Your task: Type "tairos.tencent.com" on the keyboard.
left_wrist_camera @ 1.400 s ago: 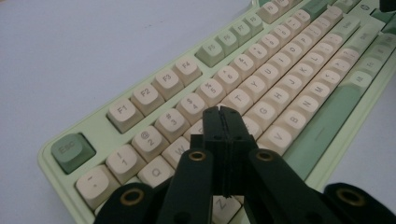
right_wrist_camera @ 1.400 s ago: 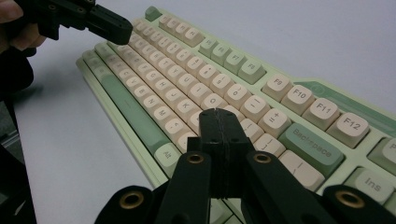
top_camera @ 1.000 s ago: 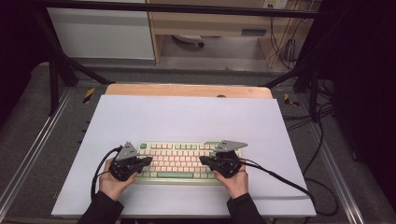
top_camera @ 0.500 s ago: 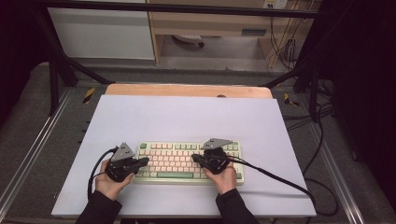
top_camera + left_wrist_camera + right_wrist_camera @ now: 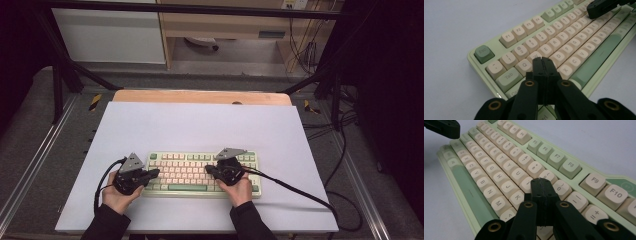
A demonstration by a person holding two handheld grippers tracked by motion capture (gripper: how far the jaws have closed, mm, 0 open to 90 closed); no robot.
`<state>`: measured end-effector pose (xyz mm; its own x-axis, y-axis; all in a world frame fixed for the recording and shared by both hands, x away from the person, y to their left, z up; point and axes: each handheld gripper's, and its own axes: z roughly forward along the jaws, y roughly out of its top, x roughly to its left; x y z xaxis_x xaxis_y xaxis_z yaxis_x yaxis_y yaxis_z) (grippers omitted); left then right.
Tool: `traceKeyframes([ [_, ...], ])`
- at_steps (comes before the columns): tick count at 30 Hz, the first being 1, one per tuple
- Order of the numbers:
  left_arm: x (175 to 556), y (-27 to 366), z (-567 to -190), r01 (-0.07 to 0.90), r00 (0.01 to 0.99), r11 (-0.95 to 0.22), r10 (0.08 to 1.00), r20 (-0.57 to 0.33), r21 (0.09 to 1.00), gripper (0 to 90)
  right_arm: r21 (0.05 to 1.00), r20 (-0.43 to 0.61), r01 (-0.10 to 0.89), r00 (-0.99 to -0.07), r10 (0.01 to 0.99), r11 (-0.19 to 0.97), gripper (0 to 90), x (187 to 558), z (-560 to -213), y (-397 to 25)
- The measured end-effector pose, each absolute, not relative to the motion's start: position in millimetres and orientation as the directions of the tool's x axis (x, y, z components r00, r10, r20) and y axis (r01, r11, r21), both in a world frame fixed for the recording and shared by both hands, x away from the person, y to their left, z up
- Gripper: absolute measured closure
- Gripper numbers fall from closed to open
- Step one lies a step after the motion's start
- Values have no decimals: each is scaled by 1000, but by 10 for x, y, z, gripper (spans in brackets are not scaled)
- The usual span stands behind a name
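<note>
Hovering over the keyboard [image 5: 200, 173], which sits near the front edge of the white table [image 5: 200, 125], long side toward the person. Left gripper [image 5: 541, 60] jaws pressed together, empty, tips above the Q/W/A keys at the board's left end. Right gripper [image 5: 541, 181] jaws also closed on nothing, tips over the I/O/K area, right of centre

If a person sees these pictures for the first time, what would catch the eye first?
Probably the pale green keyboard with cream keys, lying near the front edge of the white table. Next, the two black claws over it, both with jaws closed: the left claw hangs above the keys near Q and W, and the right claw above the keys near K and O.
</note>
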<state>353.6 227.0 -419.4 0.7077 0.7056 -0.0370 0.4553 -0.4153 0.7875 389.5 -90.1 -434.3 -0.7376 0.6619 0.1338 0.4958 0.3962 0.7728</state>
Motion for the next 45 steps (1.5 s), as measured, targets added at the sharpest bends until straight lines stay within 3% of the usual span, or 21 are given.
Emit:
traceKeyframes([
  [25,3528,2269,-4157,447,710,-408,703,-38,796,900,814,117,441,-763,636,378,900,3757,-4010,-1073],
  [45,3542,2116,-4162,436,729,-430,683,-31,790,900,814,115,437,-767,631,382,900,3639,-4005,-1288],
])
